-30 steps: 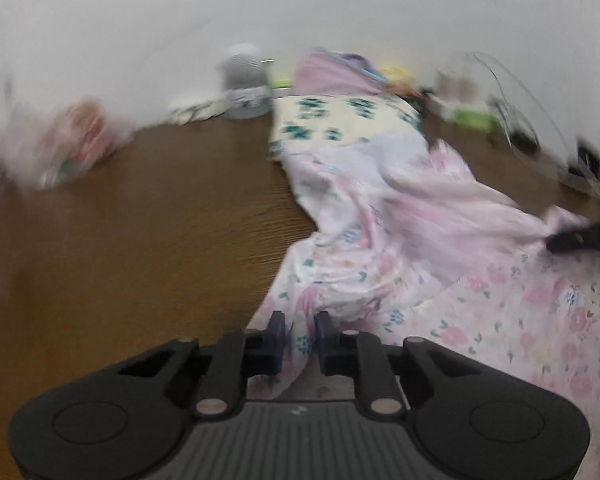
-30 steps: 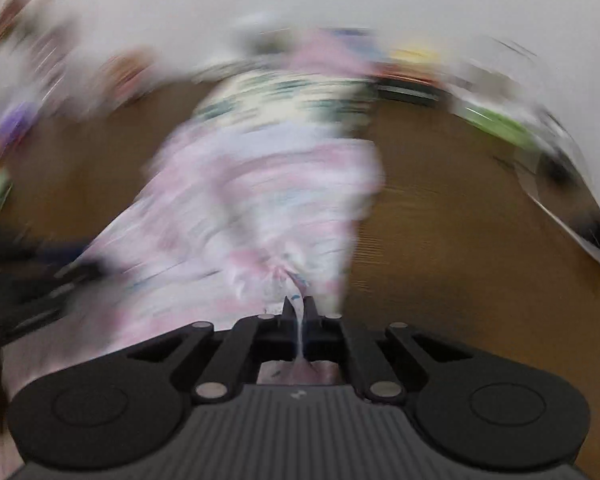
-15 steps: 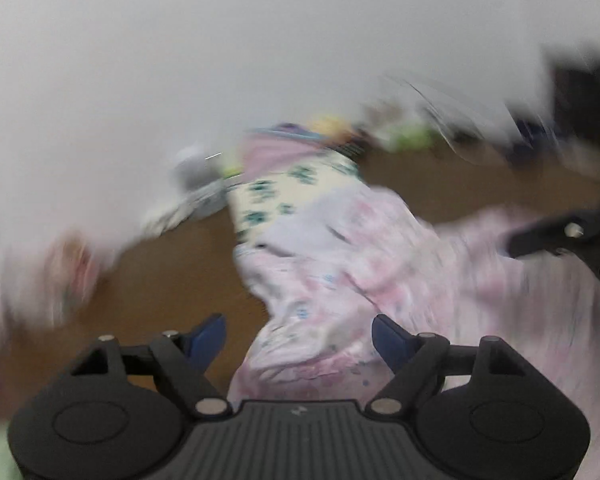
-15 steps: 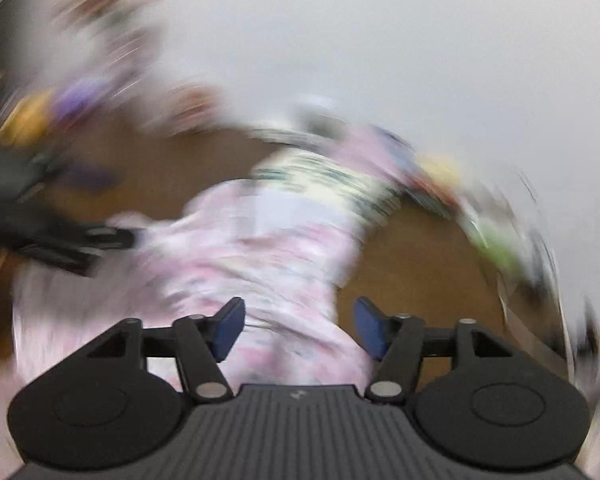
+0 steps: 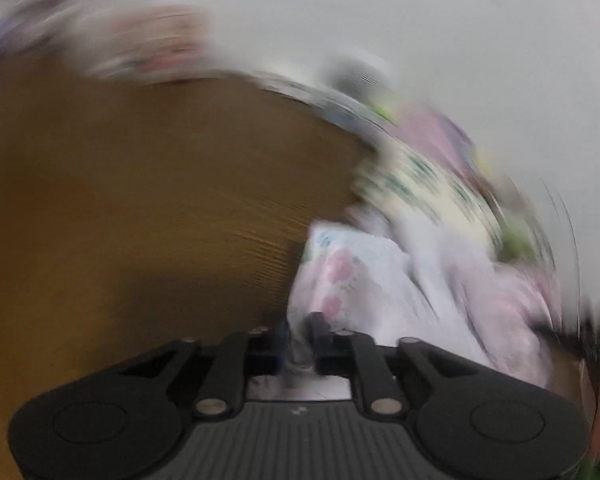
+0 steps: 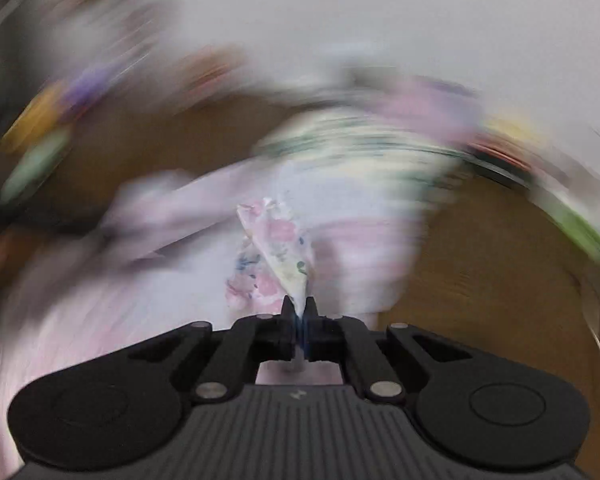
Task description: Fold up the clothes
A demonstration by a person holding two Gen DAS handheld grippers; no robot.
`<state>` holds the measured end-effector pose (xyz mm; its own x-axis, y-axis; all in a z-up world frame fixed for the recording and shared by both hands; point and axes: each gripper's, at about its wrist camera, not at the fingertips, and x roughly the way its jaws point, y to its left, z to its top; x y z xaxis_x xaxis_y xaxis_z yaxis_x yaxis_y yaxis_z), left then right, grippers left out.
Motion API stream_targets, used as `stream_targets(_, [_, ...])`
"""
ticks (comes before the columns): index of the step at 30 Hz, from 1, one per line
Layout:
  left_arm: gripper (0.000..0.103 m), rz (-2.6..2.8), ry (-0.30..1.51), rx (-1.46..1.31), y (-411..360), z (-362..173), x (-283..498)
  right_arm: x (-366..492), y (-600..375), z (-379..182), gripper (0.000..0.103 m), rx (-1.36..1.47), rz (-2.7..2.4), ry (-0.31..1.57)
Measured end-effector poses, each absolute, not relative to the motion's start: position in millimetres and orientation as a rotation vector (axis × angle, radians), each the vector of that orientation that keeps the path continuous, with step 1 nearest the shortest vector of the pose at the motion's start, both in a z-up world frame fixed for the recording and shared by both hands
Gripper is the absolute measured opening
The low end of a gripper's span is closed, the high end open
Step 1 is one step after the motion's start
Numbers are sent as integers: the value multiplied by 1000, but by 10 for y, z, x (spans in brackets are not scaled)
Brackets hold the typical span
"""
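A pink floral garment (image 5: 380,276) lies on the brown wooden table (image 5: 140,208), blurred by motion. My left gripper (image 5: 298,328) is shut on an edge of it, with cloth bunched between the fingers. In the right wrist view the same pink floral garment (image 6: 276,248) spreads ahead, and my right gripper (image 6: 298,308) is shut on a pointed fold of it that stands up from the fingertips.
A cream cloth with dark green flowers (image 5: 428,184) lies beyond the garment, also in the right wrist view (image 6: 360,140). Blurred coloured clutter lines the back of the table along the white wall (image 5: 380,20). Bare wood shows at right (image 6: 480,264).
Half a second ago both grippers were open above the garment. Now both have shut on new edges of it. Both cameras are swinging fast.
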<state>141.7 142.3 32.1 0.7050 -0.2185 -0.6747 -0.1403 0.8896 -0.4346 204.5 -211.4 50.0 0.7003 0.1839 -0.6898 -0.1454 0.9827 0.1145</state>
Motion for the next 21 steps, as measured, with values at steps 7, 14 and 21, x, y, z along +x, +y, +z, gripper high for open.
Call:
stream_targets(7, [80,-37,629,-277,1206,585,1110,1625,-2398,835,47,118,94,768])
stream_targets(14, [78,-114,736,84,885,375,852,233,-1859,821,65,-136,423,782])
stream_targets(21, [11,-83,774,132,880,222,604,-414,-1491,303,24,-208,448,858])
